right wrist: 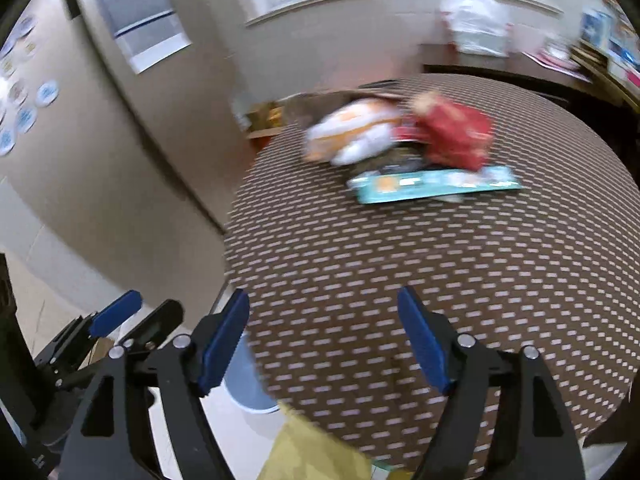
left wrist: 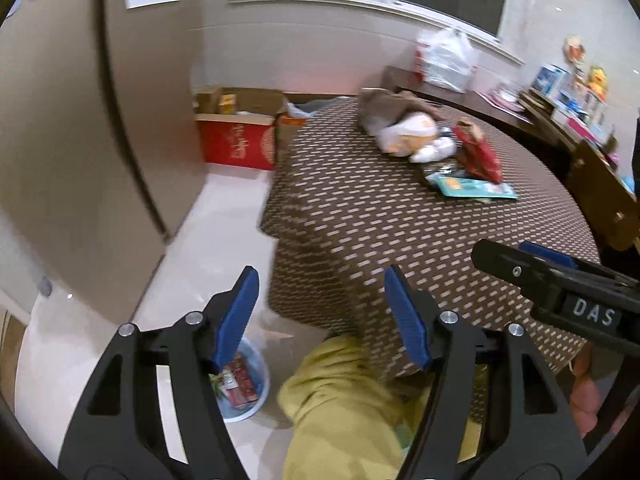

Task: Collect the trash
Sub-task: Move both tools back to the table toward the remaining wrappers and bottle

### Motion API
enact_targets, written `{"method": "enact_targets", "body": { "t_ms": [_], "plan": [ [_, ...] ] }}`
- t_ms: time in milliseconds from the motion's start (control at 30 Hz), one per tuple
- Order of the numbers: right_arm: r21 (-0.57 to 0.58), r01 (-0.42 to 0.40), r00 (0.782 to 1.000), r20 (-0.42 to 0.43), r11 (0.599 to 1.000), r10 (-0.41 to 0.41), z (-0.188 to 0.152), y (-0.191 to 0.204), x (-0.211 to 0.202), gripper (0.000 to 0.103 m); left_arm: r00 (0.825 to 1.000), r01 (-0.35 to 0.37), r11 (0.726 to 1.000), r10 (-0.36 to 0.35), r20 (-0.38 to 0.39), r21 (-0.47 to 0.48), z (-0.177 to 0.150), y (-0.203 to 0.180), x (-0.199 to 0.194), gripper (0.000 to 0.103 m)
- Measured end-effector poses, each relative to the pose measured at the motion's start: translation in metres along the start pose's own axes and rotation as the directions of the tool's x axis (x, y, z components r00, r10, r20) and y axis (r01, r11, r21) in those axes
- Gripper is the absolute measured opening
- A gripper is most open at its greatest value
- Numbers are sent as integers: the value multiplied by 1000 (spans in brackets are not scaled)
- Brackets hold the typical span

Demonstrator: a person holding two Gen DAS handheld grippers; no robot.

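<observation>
Left gripper (left wrist: 320,316) angled downward, blue pads (left wrist: 236,316) spread wide with nothing between them – right gripper (right wrist: 322,336) just beside it, tilted the same way, jaws apart and empty, a hand (left wrist: 586,396) behind its handle

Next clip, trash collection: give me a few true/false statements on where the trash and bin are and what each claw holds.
1. The left claw holds a wrapper. False: it is open, nothing between its pads.
2. The bin stands on the floor beside the table. True.
3. The bin is empty. False: red packaging lies inside.
4. A red bag remains on the table. True.
5. The right claw is open and empty. True.
</observation>
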State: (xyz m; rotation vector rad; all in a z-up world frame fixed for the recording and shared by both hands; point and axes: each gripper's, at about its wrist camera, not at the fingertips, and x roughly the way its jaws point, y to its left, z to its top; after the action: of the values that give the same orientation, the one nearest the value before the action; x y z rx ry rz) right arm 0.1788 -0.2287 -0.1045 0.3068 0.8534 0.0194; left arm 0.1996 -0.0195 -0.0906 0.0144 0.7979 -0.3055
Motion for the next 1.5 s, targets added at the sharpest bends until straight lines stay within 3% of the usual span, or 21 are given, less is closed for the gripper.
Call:
{"method": "enact_targets", "body": {
  "t_ms": [100, 233, 400, 600, 700, 867, 1167, 1233, 1267, 1500],
  "plan": [
    [31, 36, 999, 13, 999, -37, 9, -31, -3, 75, 999, 35, 999, -34, -9, 26, 12, -22, 14, 66],
    [-8, 21, 1000, 18, 1000, -21, 30, -41, 5, 75, 998, 64, 997, -64, -13, 34, 24, -40, 28, 67],
    [-144, -25, 999, 23, 989, 28, 53, -23, 19, 75, 998, 57, 998, -57, -13, -12, 44, -41, 44, 67],
    [-234, 1, 1000, 26, 972, 5, 83, -1, 59, 75, 1000, 23, 998, -23, -1, -64, 62, -22, 59, 69],
    [-268, 54, 998, 7, 962, -54, 90, 9, 82, 75, 1000, 14, 995, -14, -1, -96, 69, -10, 68, 69],
    [-320, 196, 980, 56, 927, -189, 95, 20, 107, 75, 1000, 2, 993, -2, -1, -119, 70, 0, 77, 71],
    [-437, 301, 953, 98, 848, -288, 89, 42, 135, 75, 999, 4, 988, -11, -42, -155, 62, 13, 93, 71],
    [-426, 307, 951, 104, 851, -292, 89, 40, 137, 73, 999, 0, 987, -7, -45, -159, 61, 14, 93, 71],
    [-413, 297, 954, 91, 861, -285, 91, 37, 137, 60, 999, -3, 987, -4, -46, -161, 60, 15, 92, 71],
    [-311, 239, 971, 88, 920, -222, 98, 14, 112, 60, 999, -9, 990, 4, -39, -140, 58, 11, 85, 71]
  ]
}}
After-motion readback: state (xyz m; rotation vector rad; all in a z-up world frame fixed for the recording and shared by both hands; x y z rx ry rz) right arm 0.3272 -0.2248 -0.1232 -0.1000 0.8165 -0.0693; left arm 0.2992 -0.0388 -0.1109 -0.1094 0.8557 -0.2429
